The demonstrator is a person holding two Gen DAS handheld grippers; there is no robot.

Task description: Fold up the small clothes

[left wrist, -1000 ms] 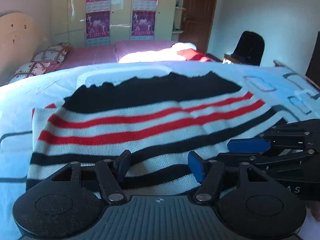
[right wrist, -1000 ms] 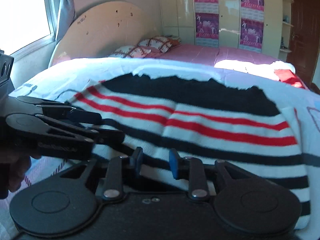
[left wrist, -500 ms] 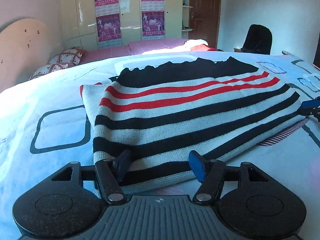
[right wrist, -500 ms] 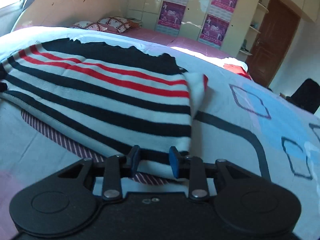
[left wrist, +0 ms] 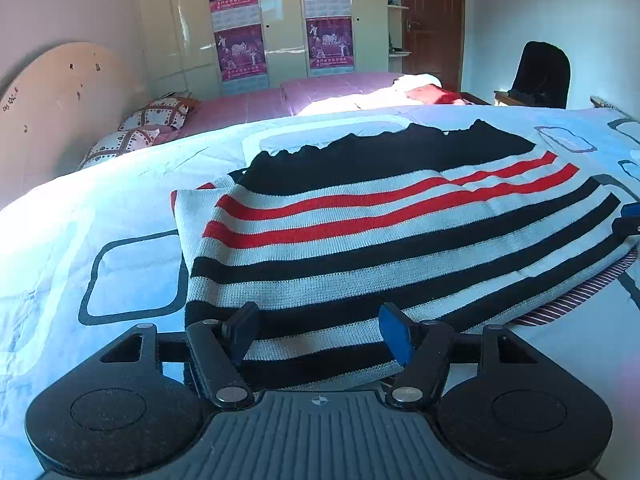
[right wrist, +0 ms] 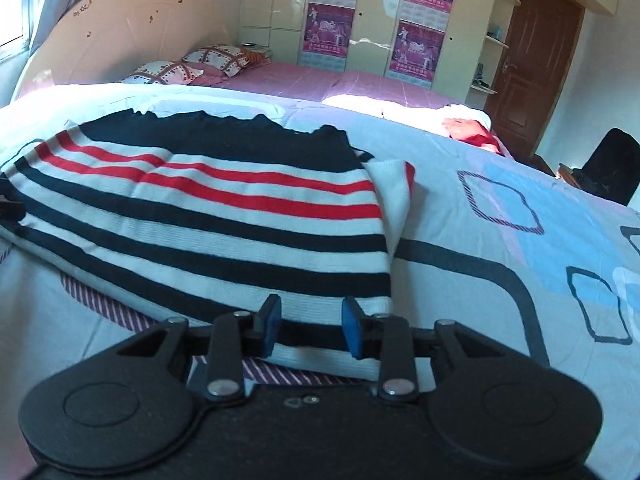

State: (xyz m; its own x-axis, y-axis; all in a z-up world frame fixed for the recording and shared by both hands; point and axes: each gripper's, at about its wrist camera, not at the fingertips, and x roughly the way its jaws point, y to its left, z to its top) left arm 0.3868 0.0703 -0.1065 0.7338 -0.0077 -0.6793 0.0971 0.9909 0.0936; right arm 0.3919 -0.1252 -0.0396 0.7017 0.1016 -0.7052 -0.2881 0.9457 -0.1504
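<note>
A knitted sweater (left wrist: 380,232) with black, white and red stripes lies folded flat on the bed. My left gripper (left wrist: 318,330) hovers over its near left corner, jaws wide apart, pads clear of the knit. In the right wrist view the sweater (right wrist: 224,216) fills the left half. My right gripper (right wrist: 310,324) is at the near right corner. Its jaws are opening, and the white hem lies between the blue pads without being pressed. A purple pin-striped cloth (right wrist: 280,376) peeks out under the sweater. The right gripper's tip (left wrist: 628,220) shows at the left view's right edge.
The sweater rests on a pale blue bedspread (left wrist: 120,240) with dark outlined squares. Behind it are a pink bed with patterned pillows (left wrist: 156,114), a rounded headboard (right wrist: 120,36), a wardrobe with posters (left wrist: 280,20), a brown door (right wrist: 532,60) and a dark chair (left wrist: 544,76).
Both grippers have slid apart along the sweater's near edge, the left toward the left corner, the right toward the right corner. The right gripper's jaws stand a little wider.
</note>
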